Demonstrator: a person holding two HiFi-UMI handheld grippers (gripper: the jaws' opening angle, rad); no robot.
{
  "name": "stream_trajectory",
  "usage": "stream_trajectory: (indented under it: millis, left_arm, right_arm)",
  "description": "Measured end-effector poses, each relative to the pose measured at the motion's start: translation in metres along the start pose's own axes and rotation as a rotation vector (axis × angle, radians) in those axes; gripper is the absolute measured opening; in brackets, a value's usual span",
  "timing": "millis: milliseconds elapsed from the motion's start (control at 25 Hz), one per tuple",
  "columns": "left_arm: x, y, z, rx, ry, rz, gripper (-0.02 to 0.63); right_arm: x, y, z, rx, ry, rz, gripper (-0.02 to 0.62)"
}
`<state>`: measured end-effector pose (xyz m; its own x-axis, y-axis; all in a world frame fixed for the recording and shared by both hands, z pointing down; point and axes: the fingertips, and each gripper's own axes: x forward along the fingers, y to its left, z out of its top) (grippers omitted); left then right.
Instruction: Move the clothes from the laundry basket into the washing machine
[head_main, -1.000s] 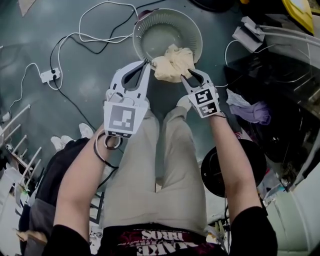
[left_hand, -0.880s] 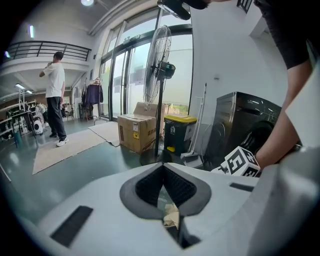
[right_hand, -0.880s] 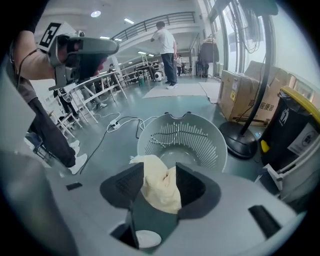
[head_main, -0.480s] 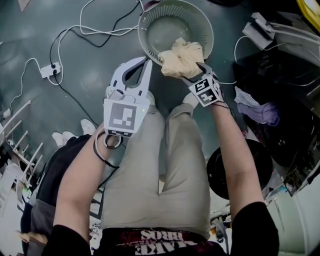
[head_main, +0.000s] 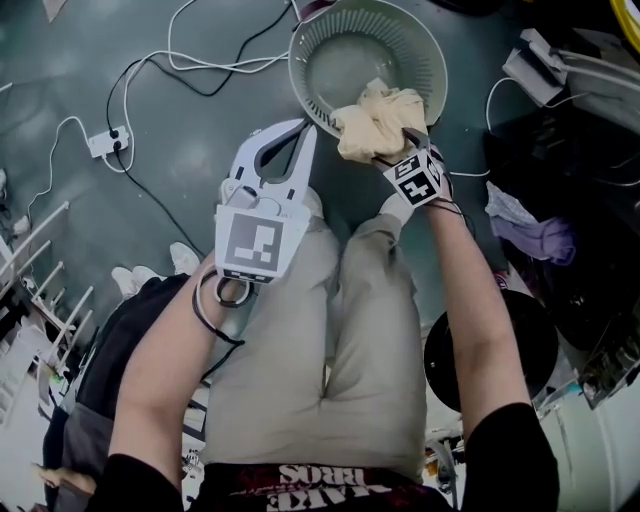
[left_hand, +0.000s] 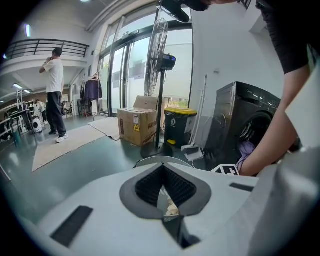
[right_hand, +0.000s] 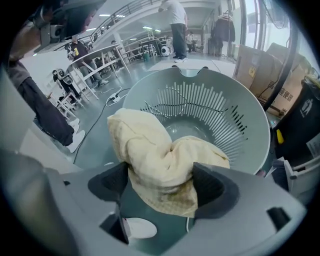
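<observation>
Cream cloth (head_main: 378, 118) lies bunched over the laundry basket's (head_main: 420, 50) near rim, between the right gripper's (head_main: 400, 150) jaws, which have just been opening wide. Left gripper (head_main: 303, 130) is closed and empty beside the basket.

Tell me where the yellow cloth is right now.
In the head view, upper right of centre: the cloth drapes over the basket's near rim, between the right gripper's jaws, which have just been opening.
</observation>
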<state>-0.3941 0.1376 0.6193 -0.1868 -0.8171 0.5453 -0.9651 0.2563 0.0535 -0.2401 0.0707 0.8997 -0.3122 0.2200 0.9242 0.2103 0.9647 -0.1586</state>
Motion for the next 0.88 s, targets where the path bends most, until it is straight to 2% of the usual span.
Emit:
stream_trajectory:
  millis: [120, 240, 360, 440, 640, 760, 880]
  left_arm:
    - [-0.002, 0.000, -0.007, -0.006, 0.007, -0.002, 0.003]
    - [-0.006, 0.002, -0.008, -0.022, 0.017, 0.006, 0.003]
    - [-0.013, -0.003, -0.002, -0.042, 0.017, 0.003, 0.003]
    - [-0.019, -0.007, 0.007, -0.040, 0.012, -0.005, 0.003]
    - [-0.036, -0.011, 0.028, -0.059, 0.005, -0.003, 0.003]
    - [-0.047, -0.015, 0.035, -0.071, 0.013, -0.002, 0.003]
    - [-0.059, -0.021, 0.043, -0.059, 0.013, -0.012, 0.003]
  right_arm:
    - [0.006, -0.001, -0.001, 0.000, 0.013, -0.012, 0.389]
    - [0.002, -0.004, 0.001, -0.029, 0.044, -0.044, 0.251]
    - [-0.009, -0.003, 0.003, -0.094, 0.081, -0.081, 0.174]
    - [-0.019, -0.001, 0.003, -0.091, 0.098, -0.083, 0.154]
    - [-0.051, 0.001, 0.010, 0.018, 0.072, -0.077, 0.093]
    - [-0.069, 0.003, 0.013, 0.084, 0.054, -0.065, 0.084]
    - [-0.086, 0.003, 0.020, 0.104, 0.035, -0.063, 0.084]
